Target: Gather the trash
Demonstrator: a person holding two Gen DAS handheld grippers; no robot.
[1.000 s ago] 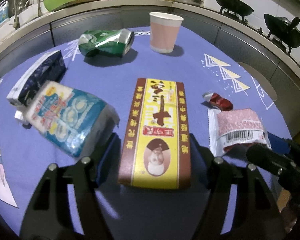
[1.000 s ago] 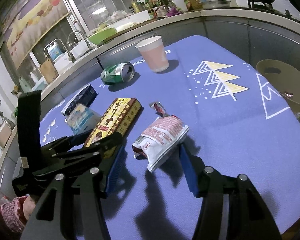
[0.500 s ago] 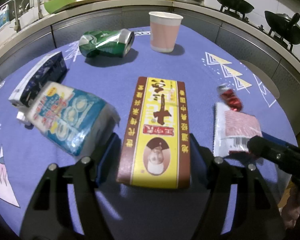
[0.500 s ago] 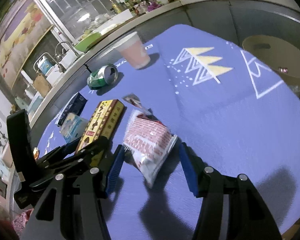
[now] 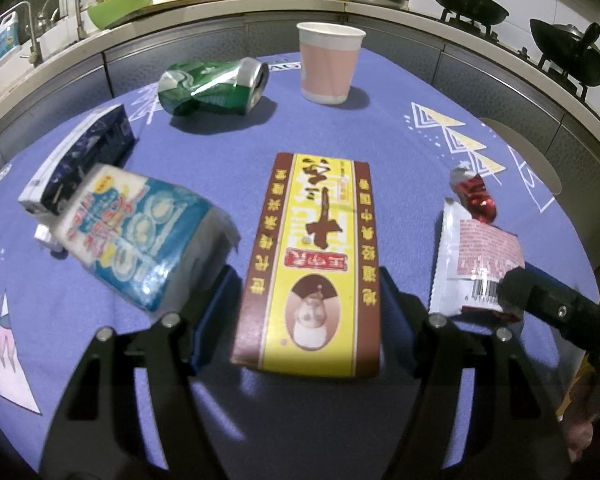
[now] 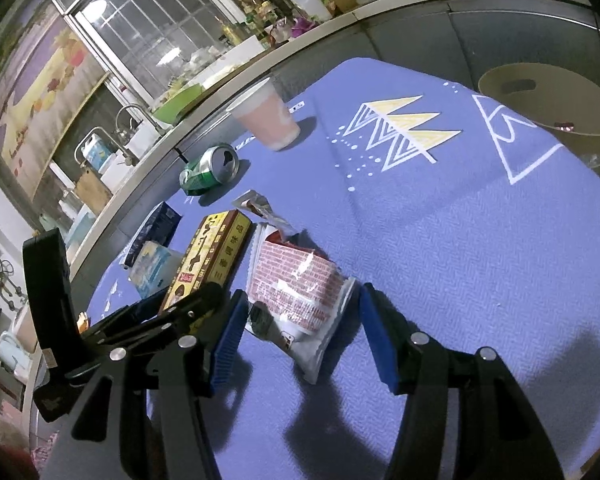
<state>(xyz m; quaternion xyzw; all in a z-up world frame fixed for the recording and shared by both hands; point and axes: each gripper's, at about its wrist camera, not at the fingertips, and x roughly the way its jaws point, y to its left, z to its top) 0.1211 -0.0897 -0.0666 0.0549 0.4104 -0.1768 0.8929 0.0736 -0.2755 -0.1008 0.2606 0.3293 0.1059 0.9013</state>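
Now we straddle the yellow box point(image 5: 312, 268) with our left gripper point(image 5: 306, 312) and the snack packet point(image 6: 300, 292) with our right gripper point(image 6: 300, 344), fingers released, on the purple-clothed bench point(image 6: 460, 240) beside a kitchen counter point(image 5: 220, 4).

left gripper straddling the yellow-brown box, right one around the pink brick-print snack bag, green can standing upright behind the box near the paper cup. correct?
One error: the green can lies on its side, dented, not upright; the left wrist view shows it. The rest holds: the left gripper straddles the yellow-brown box, the right gripper is around the pink brick-print snack bag, and the paper cup stands near the can.
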